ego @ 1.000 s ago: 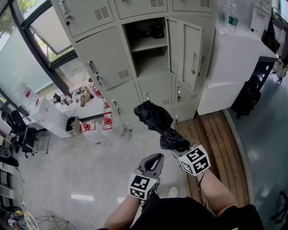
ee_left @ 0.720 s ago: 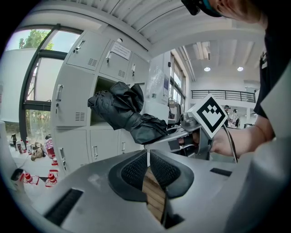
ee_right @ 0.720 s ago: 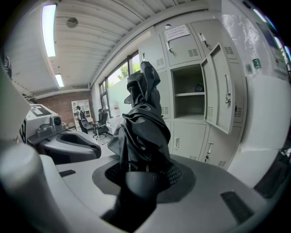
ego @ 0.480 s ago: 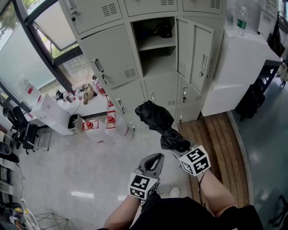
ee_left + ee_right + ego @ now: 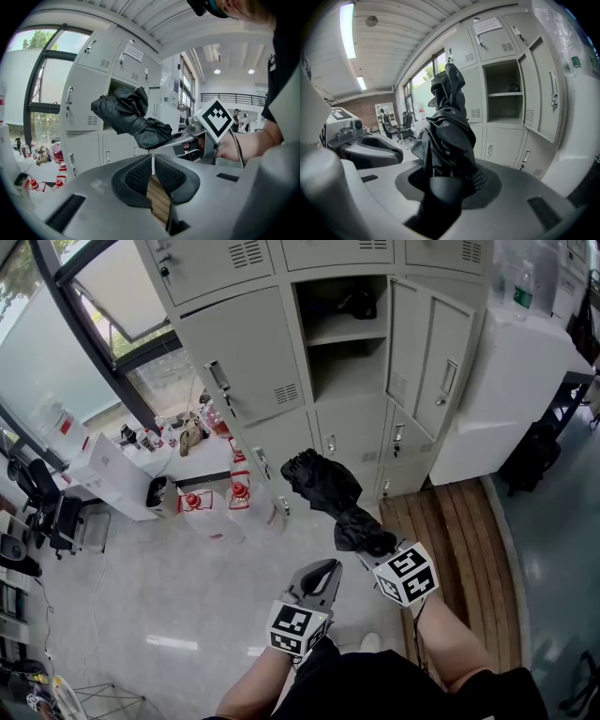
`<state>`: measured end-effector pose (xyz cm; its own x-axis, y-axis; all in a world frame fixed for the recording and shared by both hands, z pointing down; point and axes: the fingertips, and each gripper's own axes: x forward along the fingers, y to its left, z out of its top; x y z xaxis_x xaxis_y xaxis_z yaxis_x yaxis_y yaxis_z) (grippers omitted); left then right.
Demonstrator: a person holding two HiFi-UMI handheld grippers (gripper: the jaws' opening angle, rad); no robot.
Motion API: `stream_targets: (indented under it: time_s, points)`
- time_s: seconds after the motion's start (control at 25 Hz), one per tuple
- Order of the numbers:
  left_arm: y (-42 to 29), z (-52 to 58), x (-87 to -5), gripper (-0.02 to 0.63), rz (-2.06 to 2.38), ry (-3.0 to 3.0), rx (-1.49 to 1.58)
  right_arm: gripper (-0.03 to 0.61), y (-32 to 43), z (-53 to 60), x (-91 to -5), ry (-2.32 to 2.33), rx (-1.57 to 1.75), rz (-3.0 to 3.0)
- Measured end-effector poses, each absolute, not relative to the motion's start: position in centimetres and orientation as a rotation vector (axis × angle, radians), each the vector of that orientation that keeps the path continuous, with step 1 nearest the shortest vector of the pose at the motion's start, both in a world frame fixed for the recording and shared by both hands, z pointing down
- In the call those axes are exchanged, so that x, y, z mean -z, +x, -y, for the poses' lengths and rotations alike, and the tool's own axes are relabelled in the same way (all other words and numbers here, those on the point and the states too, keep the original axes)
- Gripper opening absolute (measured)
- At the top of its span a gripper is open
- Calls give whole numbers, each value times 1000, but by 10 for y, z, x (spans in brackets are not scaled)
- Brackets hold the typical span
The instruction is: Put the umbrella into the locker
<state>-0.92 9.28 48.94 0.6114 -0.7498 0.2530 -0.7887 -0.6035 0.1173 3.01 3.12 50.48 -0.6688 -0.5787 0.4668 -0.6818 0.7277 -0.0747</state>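
Umbrella (image 5: 330, 502), folded and black, looks light with floppy cloth, so the stiffer lower end where the right claw (image 5: 368, 547) clamps it seems best, mid-air short of the open locker (image 5: 349, 381); left claw (image 5: 325, 570) closed, empty.

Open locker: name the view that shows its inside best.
The right gripper view: it looks nearly straight into the open locker, showing its shelf unobstructed. The head view shows it too, from steeply above. In the left gripper view the umbrella covers most of the opening.
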Motion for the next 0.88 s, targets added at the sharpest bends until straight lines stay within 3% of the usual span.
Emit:
stream_targets:
  time_s: [0.88]
  points:
    - [-90,-18,-488,29,1117,2691,-270,206,-42,42,-507,1111,-389,2446]
